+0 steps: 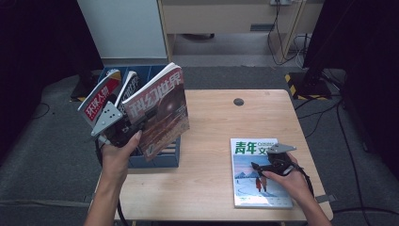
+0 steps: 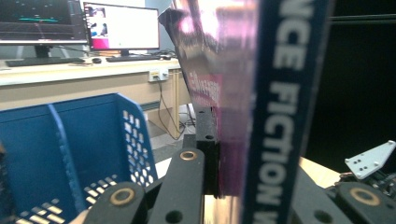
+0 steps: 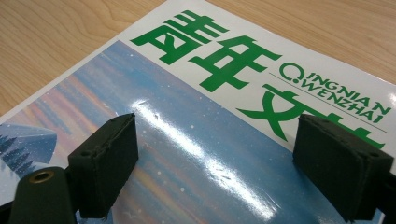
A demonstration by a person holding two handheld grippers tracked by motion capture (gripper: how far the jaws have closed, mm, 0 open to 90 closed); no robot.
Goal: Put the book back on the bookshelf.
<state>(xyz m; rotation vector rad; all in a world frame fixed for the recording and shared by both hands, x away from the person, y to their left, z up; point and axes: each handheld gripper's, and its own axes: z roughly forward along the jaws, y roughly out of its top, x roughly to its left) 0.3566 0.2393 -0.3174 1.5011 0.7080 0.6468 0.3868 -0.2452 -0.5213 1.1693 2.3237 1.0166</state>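
At the left of the desk (image 1: 211,113) stood a blue file rack (image 1: 162,159), its far compartments holding a red-covered magazine (image 1: 98,100) and a dark one (image 1: 129,84), both leaning. The left hand-held gripper (image 1: 134,123) was pinched on the lower edge of a brown science-fiction magazine (image 1: 162,110), which it held upright and tilted over the near compartment of the rack, clear of the desk top. In the left gripper view the jaws were pressed against that magazine's cover and blue spine (image 2: 280,107), with the perforated rack wall (image 2: 133,140) just beside them. Toward the right, a green-titled youth digest (image 1: 256,174) lay flat on the desk near its front edge. The right hand-held gripper (image 1: 262,165) rested over this digest, jaws spread wide; in the right gripper view both pads (image 3: 105,163) stood apart just above the glossy cover (image 3: 196,140), gripping nothing.
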